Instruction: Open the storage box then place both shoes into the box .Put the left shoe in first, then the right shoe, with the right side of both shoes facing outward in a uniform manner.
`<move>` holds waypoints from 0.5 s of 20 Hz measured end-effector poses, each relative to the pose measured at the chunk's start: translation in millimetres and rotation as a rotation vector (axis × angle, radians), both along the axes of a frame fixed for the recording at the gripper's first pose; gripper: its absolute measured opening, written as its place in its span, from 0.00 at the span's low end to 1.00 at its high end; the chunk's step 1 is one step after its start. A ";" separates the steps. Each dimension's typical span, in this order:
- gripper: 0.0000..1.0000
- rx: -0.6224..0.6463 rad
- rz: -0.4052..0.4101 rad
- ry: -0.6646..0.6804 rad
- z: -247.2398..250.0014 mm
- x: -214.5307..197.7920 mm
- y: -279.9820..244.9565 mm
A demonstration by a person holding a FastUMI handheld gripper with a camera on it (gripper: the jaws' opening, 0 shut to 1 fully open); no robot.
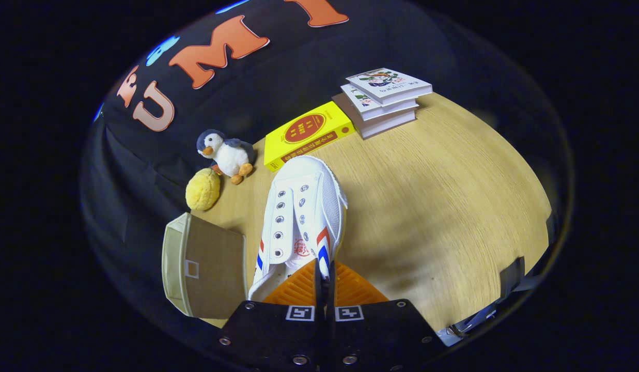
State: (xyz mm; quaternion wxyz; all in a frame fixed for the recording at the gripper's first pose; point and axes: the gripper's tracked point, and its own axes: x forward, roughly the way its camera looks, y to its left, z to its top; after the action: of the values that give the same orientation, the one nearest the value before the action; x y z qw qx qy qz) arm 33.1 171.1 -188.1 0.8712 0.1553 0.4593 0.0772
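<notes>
Pinching a white shoe (304, 217), hand-held gripper (324, 276) over pale wood table (443, 206), black cloth wall (143, 155) behind.

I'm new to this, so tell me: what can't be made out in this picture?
- Shoe: its heel, hidden behind the gripper fingers closed on its side wall.
- Box: its inside, hidden by its brown wall and beige lid.
- Books: cover print too small to read.
- Table: near edge cut off.

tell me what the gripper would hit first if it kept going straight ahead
The gripper is shut on the white shoe, which it carries along. Past the toe, the yellow book looks first in line, though depth is unclear.
</notes>
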 end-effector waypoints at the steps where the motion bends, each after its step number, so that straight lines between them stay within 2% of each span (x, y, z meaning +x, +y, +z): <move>1: 0.00 0.002 0.000 -0.016 11.6 -2.2 17.0; 7: 0.00 0.054 0.036 -0.069 64.6 -22.1 136.5; 10: 0.00 0.039 0.066 -0.084 75.0 -32.2 185.3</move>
State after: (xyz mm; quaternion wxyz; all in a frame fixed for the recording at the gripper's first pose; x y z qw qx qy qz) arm 0.9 356.3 -113.1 0.8834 0.1537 0.4257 0.1213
